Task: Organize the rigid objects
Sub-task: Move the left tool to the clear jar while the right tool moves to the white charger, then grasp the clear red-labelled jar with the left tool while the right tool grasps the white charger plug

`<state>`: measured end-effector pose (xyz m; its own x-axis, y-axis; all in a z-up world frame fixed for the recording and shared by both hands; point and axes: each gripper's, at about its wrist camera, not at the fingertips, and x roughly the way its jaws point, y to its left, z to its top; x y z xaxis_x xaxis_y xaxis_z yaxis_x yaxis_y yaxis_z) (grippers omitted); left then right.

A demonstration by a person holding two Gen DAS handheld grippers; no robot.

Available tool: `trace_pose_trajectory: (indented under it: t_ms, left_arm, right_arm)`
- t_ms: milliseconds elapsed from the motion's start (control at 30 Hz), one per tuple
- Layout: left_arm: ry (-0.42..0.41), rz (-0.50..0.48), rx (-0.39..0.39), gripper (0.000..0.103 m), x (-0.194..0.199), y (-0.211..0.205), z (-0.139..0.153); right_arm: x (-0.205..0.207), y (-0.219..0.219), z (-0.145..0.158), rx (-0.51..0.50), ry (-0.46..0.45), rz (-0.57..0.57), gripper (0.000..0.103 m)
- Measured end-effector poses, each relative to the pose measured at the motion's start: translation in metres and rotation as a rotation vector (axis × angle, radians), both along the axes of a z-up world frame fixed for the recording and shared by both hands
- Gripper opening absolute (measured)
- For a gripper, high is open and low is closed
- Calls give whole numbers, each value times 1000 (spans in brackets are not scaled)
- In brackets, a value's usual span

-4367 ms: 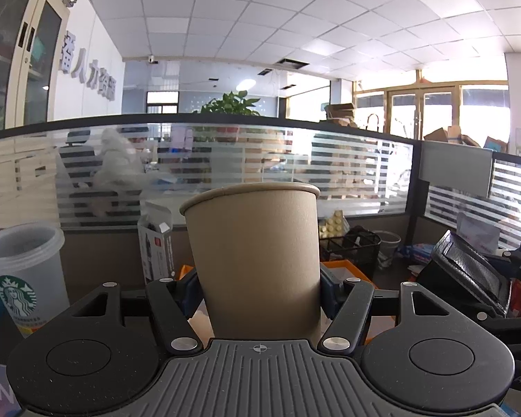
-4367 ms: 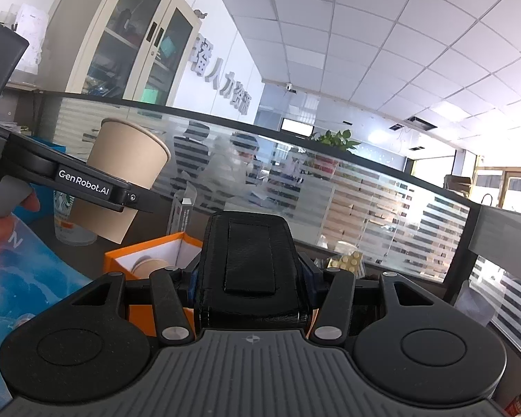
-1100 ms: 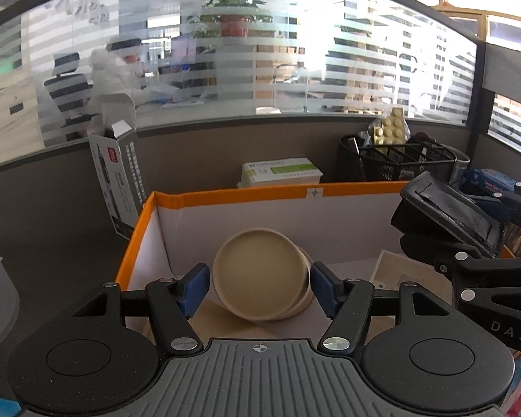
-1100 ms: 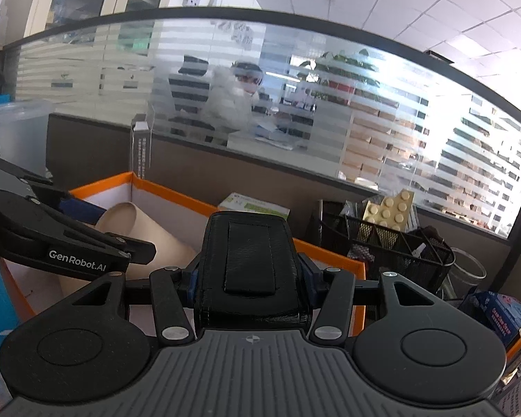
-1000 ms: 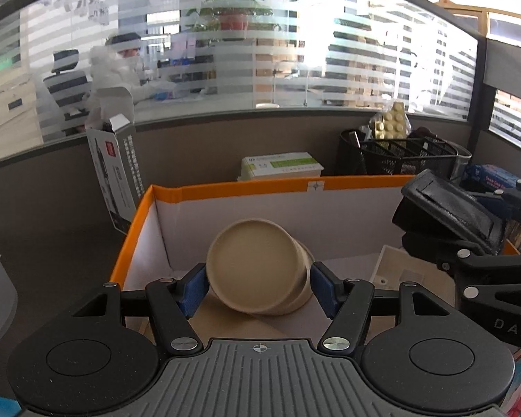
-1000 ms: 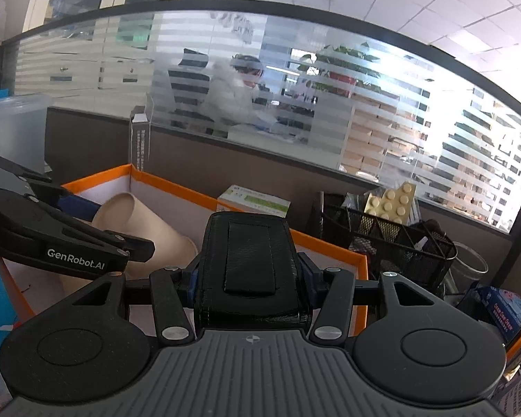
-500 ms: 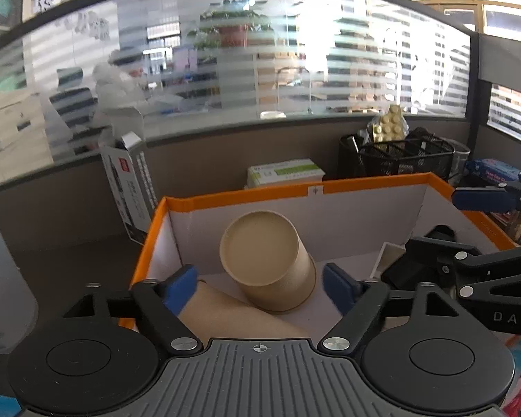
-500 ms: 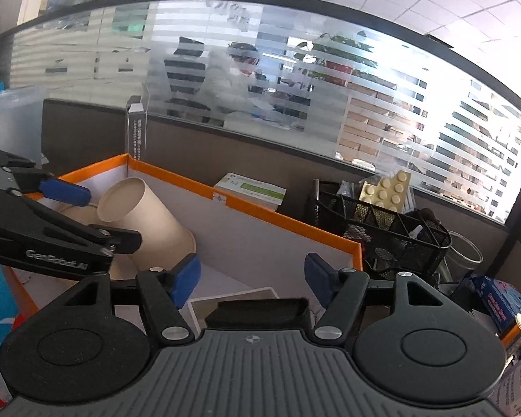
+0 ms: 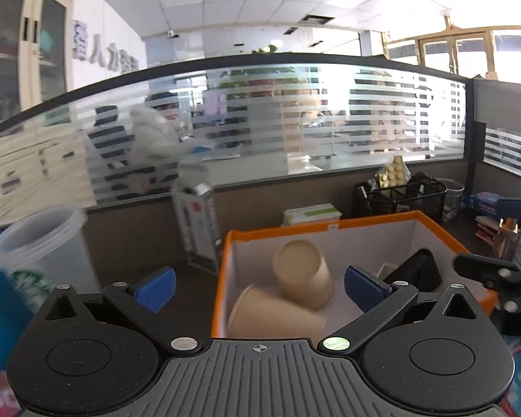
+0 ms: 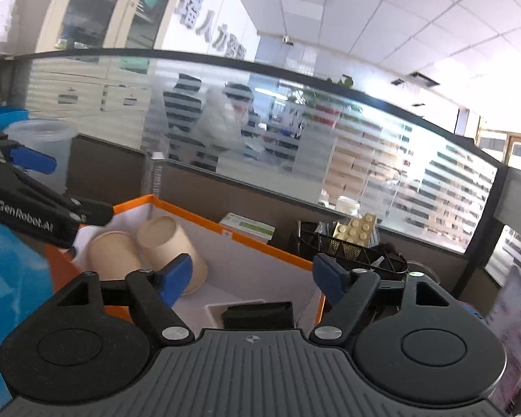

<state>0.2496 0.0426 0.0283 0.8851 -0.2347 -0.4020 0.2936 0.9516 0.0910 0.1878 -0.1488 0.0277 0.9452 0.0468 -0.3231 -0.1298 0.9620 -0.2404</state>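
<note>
Both tools, left and right, are spreading empty above tapered paper cups in an orange-rimmed box.

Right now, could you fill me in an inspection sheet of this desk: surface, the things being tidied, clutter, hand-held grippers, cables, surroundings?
Surface: dark desk, mostly covered.
Job's things: two paper cups on their sides and a black item inside the orange box.
Clutter: plastic cup, mesh organiser, small carton.
Grippers: left hand-held gripper opening, nothing between its jaws; right hand-held gripper opening, nothing between its jaws.
Cables: nothing seen.
Surroundings: striped glass partition, cabinet.
</note>
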Motion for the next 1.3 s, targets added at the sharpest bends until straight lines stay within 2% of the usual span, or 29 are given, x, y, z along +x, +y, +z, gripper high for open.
trace_pose_trajectory:
  t_ms: [67,233,367,400,500,700,833,867,933,967,1000,1300]
  left_arm:
    - [13,18,-14,103,-14,15,-7]
    - [64,48,-65,103,-49,50,-34]
    - [106,25,-91,103,-75,69,-57]
    - [112,20,-98,103,-80,73,-62]
    - [121,-26,-116,103,-95,79,-70]
    - [153,-122,-106,103,-96,75,-85]
    - [176,-216,-114,103,-99,76,-92]
    - [173,-234,-108,103,-100,76,-93]
    - [173,-273,-80,103,-102,74,-95]
    - [178,-285,-68,103,-102,72,-97]
    - [189,-292,-55,103,-102,71,-100]
    - [241,-292,6,103,-97,65,-120]
  right_arm:
    - [-18,6,-6,-9,3,13,85]
    - [-54,19,-42,-33,89,64,86]
    - [-79,21,-67,-15,159,111,100]
    - [-86,22,-73,-21,167,112,100]
    - [-99,24,-87,-33,192,100,103]
    - [-105,21,-106,-16,247,70,102]
    - [-103,11,-114,38,279,39,99]
    - [-101,8,-116,63,289,37,96]
    - [-97,4,-119,101,309,30,83]
    - [-96,2,-122,113,326,36,73]
    - [-94,1,-124,131,335,41,71]
    - [-95,0,-125,148,327,42,70]
